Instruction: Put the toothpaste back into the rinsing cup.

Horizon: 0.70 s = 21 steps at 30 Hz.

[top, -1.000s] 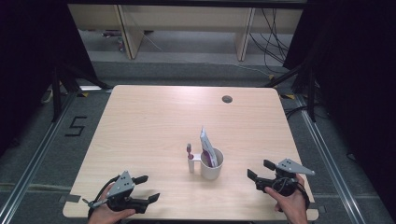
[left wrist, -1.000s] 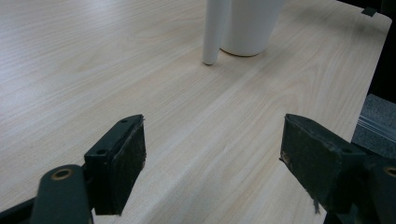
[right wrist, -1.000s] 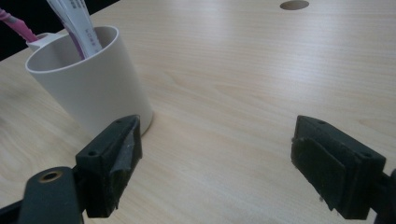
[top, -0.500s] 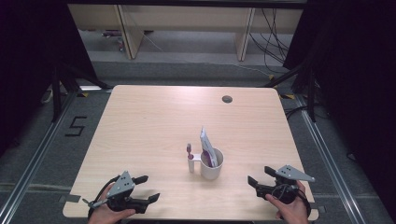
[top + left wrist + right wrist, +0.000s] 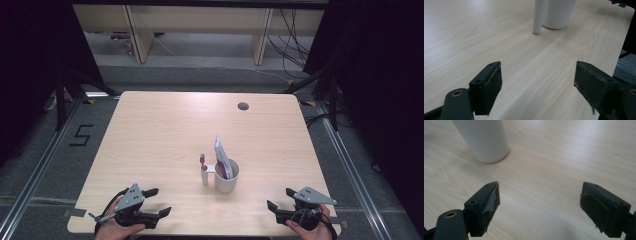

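Cup (image 5: 227,176) stands upright mid-table, toward the near edge, holding a tube (image 5: 222,157); a brush (image 5: 203,170) stands touching its left side. Left gripper (image 5: 159,202) rests at the near-left corner, right gripper (image 5: 278,199) at the near-right, both with jaws spread wide and empty, aimed inward at the cup, probably staged for a reach.

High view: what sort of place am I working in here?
Probably a lab recording booth: a light wooden table ringed by black curtains, loose cables on the grey floor, and a taped numeral 5 beside the table.
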{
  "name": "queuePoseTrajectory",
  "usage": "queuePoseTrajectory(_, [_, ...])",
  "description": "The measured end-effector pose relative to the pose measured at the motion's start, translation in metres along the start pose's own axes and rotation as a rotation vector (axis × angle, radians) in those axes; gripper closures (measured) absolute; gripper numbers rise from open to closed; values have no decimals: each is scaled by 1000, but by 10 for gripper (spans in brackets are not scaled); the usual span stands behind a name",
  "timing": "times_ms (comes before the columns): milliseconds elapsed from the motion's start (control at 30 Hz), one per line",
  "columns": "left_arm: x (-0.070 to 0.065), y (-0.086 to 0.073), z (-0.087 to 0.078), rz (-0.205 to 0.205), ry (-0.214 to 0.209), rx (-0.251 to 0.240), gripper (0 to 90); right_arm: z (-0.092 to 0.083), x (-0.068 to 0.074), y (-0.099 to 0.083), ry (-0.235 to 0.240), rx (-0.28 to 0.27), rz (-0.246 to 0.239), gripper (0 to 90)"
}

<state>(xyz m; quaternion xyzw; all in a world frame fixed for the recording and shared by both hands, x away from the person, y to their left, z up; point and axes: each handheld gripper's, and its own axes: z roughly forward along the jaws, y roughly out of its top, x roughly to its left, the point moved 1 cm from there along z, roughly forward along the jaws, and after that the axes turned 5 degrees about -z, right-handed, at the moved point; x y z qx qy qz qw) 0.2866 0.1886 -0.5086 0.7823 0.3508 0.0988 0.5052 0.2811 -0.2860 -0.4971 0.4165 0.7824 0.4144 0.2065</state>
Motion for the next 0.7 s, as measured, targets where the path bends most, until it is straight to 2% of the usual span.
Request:
queuePoseTrajectory(33, [0,0,0,0,3,0,217,0,0,-1,2,8,-15,172])
queuePoseTrajectory(233, [0,0,0,2,3,1,217,-3,4,-6,-6,50,-33,172])
queuePoseTrajectory(300, [0,0,1,-3,3,-2,217,-4,6,-8,-5,70,-12,172])
queuePoseTrajectory(333, [0,0,0,-2,8,2,217,-4,6,-8,-4,66,-27,172])
queuePoseTrajectory(700, [-1,-1,2,-7,2,0,217,-9,9,-13,-12,88,-38,171])
